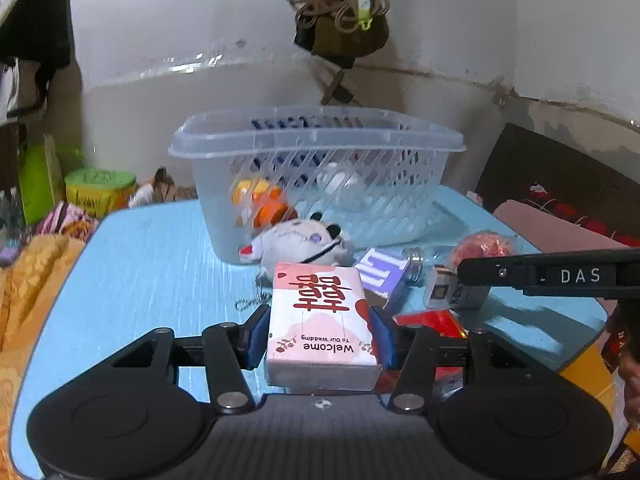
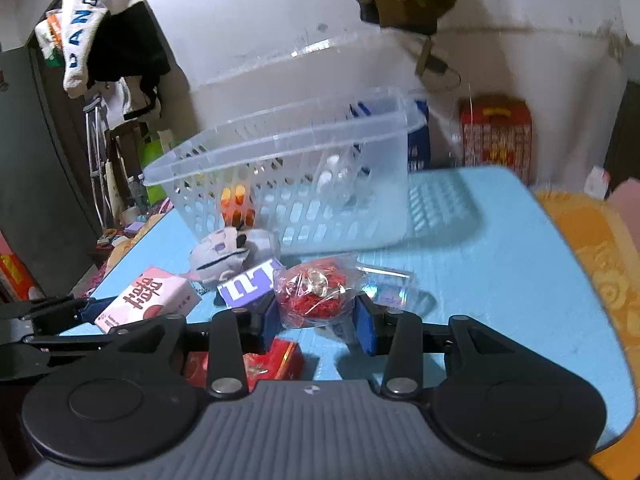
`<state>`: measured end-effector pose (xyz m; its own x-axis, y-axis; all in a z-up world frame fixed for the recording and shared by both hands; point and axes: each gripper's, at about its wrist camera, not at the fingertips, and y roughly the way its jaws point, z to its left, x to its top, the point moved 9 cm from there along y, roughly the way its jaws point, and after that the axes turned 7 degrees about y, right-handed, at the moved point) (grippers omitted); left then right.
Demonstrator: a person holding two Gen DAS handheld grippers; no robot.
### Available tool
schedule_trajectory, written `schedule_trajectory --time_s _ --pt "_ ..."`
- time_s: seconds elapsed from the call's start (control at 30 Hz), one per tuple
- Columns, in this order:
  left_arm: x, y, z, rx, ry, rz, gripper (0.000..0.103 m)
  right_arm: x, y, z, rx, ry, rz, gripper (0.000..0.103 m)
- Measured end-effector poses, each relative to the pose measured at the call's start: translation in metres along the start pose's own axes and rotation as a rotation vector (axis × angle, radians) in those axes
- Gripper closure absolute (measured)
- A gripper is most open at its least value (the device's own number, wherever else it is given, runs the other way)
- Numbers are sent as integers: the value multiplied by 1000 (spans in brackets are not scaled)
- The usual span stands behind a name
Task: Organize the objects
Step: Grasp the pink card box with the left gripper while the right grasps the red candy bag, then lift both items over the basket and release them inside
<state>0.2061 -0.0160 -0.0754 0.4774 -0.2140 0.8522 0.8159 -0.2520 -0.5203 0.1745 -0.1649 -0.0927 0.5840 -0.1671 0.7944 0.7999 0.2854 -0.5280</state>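
Between the blue pads of the left gripper (image 1: 322, 334) sits the pink box (image 1: 322, 320), clamped by its two long sides, its long axis running straight ahead along the fingers and pointing at the basket (image 1: 320, 140). It appears raised off the blue table (image 1: 152, 260), though I cannot be sure how far. From the box, the basket lies dead ahead and higher in view, so the move to come looks like a plain forward carry and a lift over the near rim; the plush toy (image 1: 304, 240) lies between them, leaning against the basket wall, and would have to be cleared. To the right, the right gripper (image 2: 316, 316) has its pads closed against a clear bag of red trinkets (image 2: 316, 292), which bulges between them; whether it is off the table I cannot tell. That bag is also short of the basket, with the purple box (image 2: 250, 284) just to its left and a red box (image 2: 276, 360) under the fingers. Both hands seem about equally near the basket; the left has the straighter line. Inside the basket, an orange item (image 1: 260, 200) and something white already lie.
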Motion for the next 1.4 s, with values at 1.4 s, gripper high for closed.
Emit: schedule_trajectory --time_s 1.4 --pt "167 97 55 52 -149 -160 45 136 94 4 21 -167 -145 53"
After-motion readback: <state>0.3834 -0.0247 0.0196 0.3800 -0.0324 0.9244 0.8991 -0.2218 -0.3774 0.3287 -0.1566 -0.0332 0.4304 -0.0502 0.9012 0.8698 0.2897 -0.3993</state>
